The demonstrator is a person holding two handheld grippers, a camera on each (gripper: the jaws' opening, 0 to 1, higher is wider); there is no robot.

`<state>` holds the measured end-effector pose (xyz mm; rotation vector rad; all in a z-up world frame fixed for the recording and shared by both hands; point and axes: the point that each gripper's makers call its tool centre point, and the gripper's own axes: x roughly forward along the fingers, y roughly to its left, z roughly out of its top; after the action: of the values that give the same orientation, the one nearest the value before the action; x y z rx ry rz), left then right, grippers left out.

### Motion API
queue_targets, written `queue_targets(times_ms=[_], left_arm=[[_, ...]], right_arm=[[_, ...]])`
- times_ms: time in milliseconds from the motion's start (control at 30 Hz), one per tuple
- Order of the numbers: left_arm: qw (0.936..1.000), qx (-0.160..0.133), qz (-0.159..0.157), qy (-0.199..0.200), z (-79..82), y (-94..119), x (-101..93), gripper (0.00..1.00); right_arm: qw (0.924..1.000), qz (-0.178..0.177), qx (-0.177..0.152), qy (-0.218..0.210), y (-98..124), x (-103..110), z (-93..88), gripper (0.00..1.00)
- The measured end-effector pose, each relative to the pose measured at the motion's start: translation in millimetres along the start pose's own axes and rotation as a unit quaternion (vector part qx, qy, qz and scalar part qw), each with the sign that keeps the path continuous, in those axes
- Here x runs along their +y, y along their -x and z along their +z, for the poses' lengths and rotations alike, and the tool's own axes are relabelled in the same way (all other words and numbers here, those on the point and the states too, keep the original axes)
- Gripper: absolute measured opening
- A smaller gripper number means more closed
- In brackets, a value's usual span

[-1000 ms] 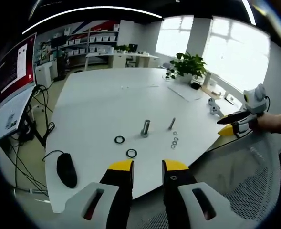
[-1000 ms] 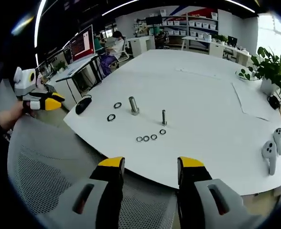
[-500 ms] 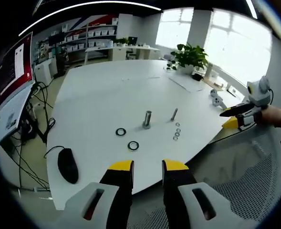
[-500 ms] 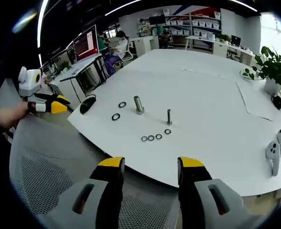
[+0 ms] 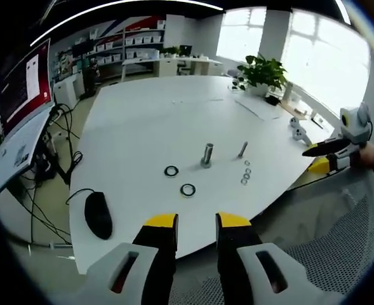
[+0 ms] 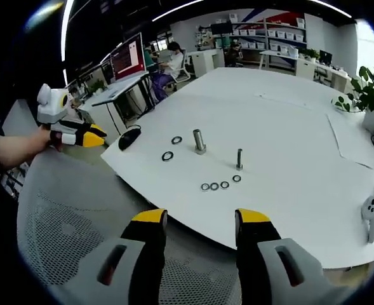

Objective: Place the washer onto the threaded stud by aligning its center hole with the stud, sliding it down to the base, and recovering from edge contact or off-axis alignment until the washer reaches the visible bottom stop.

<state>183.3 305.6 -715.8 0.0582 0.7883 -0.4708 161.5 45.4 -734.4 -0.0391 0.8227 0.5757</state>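
Ahead of the right tool point(image 6: 195, 222), released and empty, three small washers point(image 6: 214, 186) lie beside the bare threaded stud point(image 6: 239, 158) on the surface point(image 6: 288, 133); left tool point(image 5: 195, 222) likewise open. Nothing is picked yet.

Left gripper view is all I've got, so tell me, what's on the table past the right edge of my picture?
Observer: Two white handheld controllers lie near the table edge, right of the studs.
Operator: Anybody else in the room?
Observer: A person sits at a desk beyond the table's far left corner.
Operator: How many small washers by the thin stud?
Observer: Three small washers lie in a row just in front of the thin stud.
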Motion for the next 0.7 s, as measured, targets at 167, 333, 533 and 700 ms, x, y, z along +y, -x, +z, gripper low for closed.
queue_targets(times_ms=[167,333,533,700], left_arm=[[1.0000,0.004,-0.007,-0.004,-1.2,-0.5,-3.0,0.22],[0.9994,-0.022,-0.025,0.003,6.9,3.0,-5.8,0.21],[0.9994,-0.009,-0.034,-0.003,1.2,-0.1,-10.7,0.22],[0.9994,0.008,-0.033,-0.013,-5.1,-1.2,-10.4,0.22]], right_arm=[[0.9999,0.002,0.002,0.013,0.0,1.3,0.2,0.45],[0.9998,-0.016,-0.005,-0.006,2.7,-7.1,1.6,0.45],[0.9998,-0.020,0.005,-0.003,0.6,-7.4,-1.1,0.45],[0.9996,-0.025,0.006,-0.005,1.2,-8.5,-1.5,0.45]])
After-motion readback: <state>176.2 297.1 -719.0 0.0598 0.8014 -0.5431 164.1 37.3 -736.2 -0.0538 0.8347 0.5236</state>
